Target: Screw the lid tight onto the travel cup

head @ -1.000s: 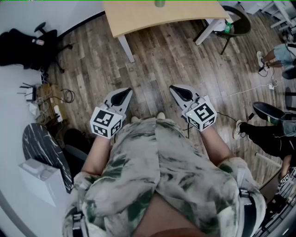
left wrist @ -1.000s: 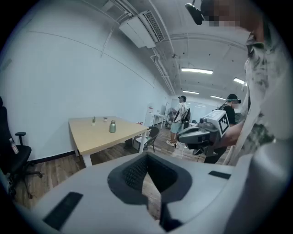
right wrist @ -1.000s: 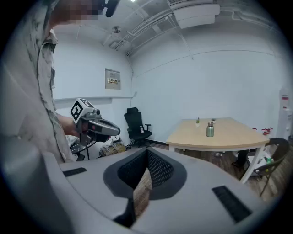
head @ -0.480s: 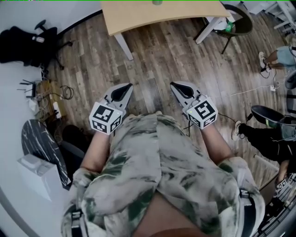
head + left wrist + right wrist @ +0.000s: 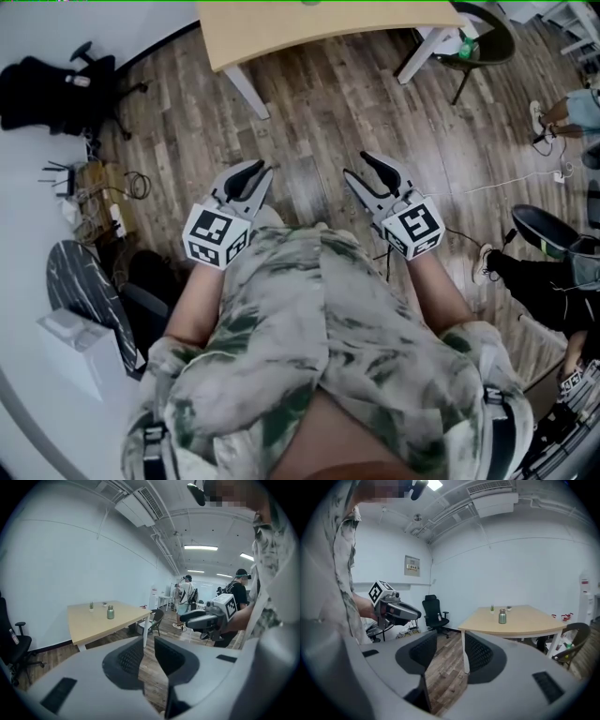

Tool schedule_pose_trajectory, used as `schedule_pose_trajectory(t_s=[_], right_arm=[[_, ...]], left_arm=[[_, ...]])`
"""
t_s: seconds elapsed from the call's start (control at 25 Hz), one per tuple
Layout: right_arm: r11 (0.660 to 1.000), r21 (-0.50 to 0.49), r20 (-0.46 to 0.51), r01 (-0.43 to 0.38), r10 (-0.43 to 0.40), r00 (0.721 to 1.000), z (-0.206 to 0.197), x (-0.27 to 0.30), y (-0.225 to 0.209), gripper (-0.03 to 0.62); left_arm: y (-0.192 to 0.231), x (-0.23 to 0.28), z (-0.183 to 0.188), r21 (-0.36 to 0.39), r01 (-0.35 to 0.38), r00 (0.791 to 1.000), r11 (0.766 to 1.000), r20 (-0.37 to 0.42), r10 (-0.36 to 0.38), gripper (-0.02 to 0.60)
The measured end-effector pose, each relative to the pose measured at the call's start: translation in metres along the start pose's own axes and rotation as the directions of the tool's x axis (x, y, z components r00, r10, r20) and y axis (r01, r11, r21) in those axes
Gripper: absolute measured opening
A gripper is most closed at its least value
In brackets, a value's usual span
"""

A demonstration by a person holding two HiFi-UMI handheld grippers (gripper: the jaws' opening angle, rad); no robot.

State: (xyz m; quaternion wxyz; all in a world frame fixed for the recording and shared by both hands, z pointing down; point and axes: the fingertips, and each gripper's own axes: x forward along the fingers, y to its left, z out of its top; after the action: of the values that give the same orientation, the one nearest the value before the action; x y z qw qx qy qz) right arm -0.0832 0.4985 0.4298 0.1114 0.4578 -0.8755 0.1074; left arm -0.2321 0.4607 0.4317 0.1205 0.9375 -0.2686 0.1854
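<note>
Over the near floor, left gripper and right gripper tilt slightly down toward the far table. Their jaws have just been opening and are empty. One travel cup stands on the table.

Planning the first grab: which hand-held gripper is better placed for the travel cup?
Right, marginally. The left hand-held gripper and right hand-held gripper are empty, far from the travel cup, jaws have just been opening; the right's stand wider.

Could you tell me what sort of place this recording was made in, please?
Probably an open office or lab: a light wooden table, a black swivel office chair on wood-look flooring, and ceiling strip lights.
</note>
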Motion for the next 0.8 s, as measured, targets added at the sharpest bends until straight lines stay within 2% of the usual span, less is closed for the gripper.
schedule_pose_trajectory(t_s=[0.08, 0.4, 0.68, 0.8], right_arm=[[1.000, 0.007, 0.001, 0.004, -0.004, 1.000, -0.002, 0.001, -0.007, 0.210], [1.000, 0.017, -0.031, 0.025, -0.024, 0.999, -0.004, 0.030, -0.039, 0.216], [0.998, 0.018, -0.079, 0.067, -0.065, 0.995, 0.010, 0.095, -0.074, 0.210], [0.997, 0.019, -0.080, 0.074, -0.072, 0.994, 0.029, 0.128, -0.089, 0.209]], left_arm=[[0.002, 0.006, 0.004, -0.001, -0.008, 1.000, 1.000, 0.001, 0.008, 0.081], [0.035, 0.037, 0.006, -0.025, 0.016, 1.000, 1.000, -0.007, -0.016, 0.092], [0.110, 0.081, 0.029, -0.018, 0.049, 0.999, 0.999, 0.003, -0.049, 0.092], [0.143, 0.100, 0.045, 0.018, 0.074, 0.997, 0.997, -0.010, -0.073, 0.092]])
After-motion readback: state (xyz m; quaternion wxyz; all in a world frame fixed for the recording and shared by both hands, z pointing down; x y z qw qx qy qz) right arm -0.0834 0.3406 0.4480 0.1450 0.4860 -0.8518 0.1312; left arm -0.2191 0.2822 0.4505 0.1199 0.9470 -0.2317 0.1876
